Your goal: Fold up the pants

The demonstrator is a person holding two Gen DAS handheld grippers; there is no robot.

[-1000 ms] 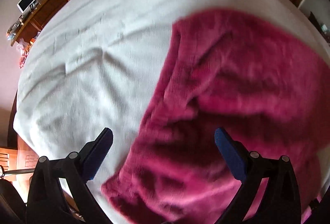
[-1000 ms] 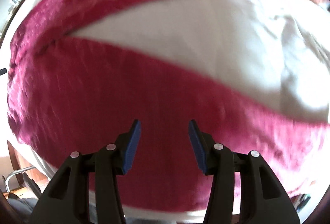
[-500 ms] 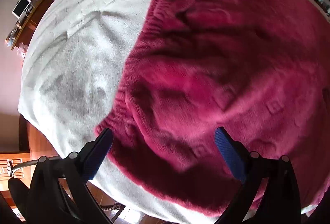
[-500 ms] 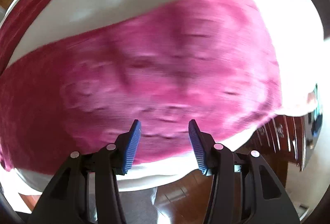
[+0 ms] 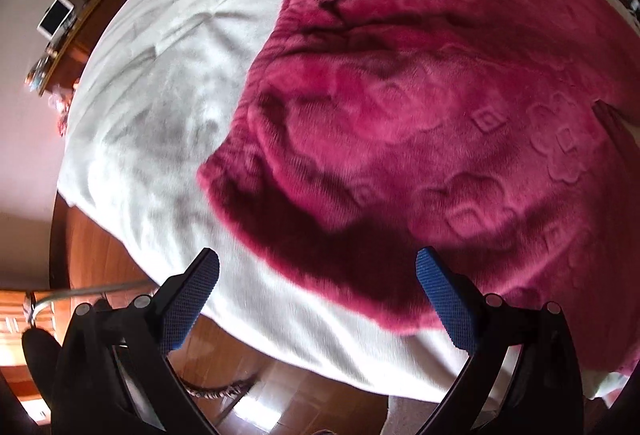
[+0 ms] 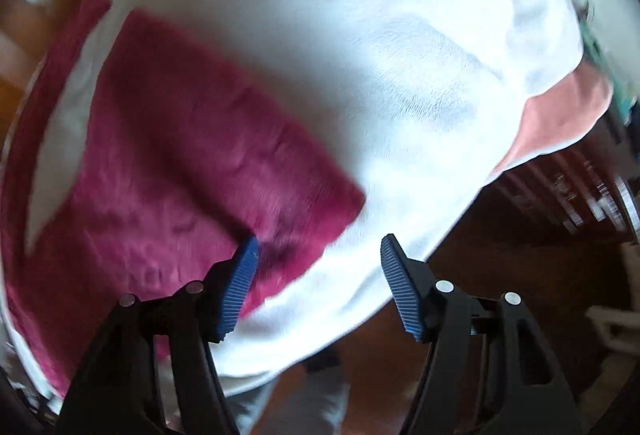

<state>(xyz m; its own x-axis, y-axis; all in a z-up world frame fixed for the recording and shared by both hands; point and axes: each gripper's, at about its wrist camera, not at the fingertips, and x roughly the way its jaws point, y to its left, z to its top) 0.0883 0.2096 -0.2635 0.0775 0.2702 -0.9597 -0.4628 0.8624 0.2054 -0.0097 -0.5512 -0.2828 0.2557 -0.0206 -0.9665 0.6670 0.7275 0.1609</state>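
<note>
Fuzzy magenta pants (image 5: 420, 107) lie spread on a white blanket (image 5: 160, 123). In the left wrist view the waistband end is toward the left and the near edge lies just ahead of my left gripper (image 5: 318, 271), which is open and empty above it. In the right wrist view, which is blurred, a pant leg (image 6: 188, 191) ends at a hem near the middle. My right gripper (image 6: 318, 255) is open and empty over that hem corner, its left finger (image 6: 240, 275) above the fabric.
The white blanket (image 6: 400, 67) covers a bed and hangs over its near edge. Wooden floor (image 5: 248, 375) lies below. A wooden shelf with small items (image 5: 64, 23) stands at the far left. A peach cloth (image 6: 560, 115) lies at the bed's right edge.
The left gripper has pulled back toward the bed's near edge. The right gripper has swung right to the hem of the pant leg and opened wider.
</note>
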